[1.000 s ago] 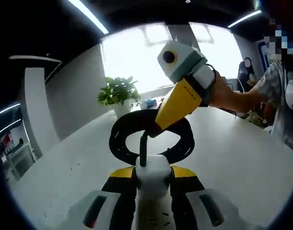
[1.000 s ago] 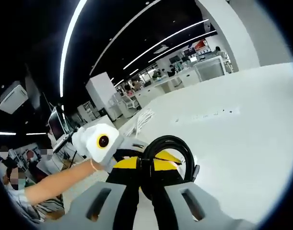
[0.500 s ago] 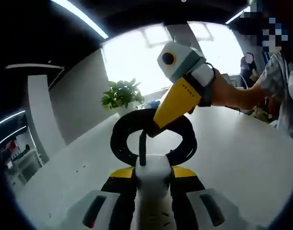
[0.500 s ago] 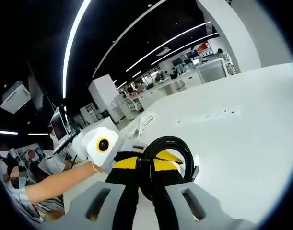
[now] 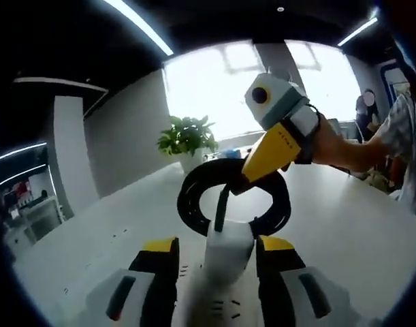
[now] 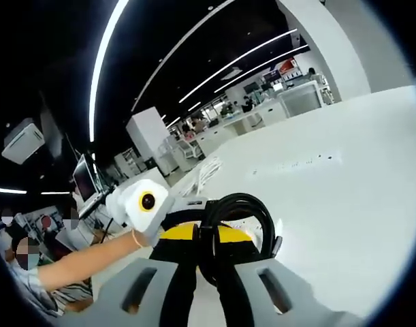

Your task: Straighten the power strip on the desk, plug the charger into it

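Note:
The white power strip [image 5: 228,257] lies between my left gripper's [image 5: 219,242] yellow-padded jaws, which stand spread, with a gap on its left side. Its black cable rises into a coil [image 5: 188,201] ahead. My right gripper [image 5: 237,186] comes in from the upper right, held by a hand [image 5: 330,146], and pinches the coil's top. In the right gripper view my right gripper [image 6: 211,262] is shut on the black coil [image 6: 254,206]. Just beyond it are my left gripper [image 6: 193,230] and a bit of the white strip [image 6: 186,202].
The white desk [image 6: 357,204] stretches away, with a flat row of sockets [image 6: 306,162] and a bundle of white cables [image 6: 204,170] on it. A potted plant [image 5: 187,136] stands at the far end by the window. The person's arm [image 6: 78,262] is on the left.
My left gripper's jaws have spread apart from the power strip they were pinching. The left gripper view has shifted slightly. The right gripper still holds the coil.

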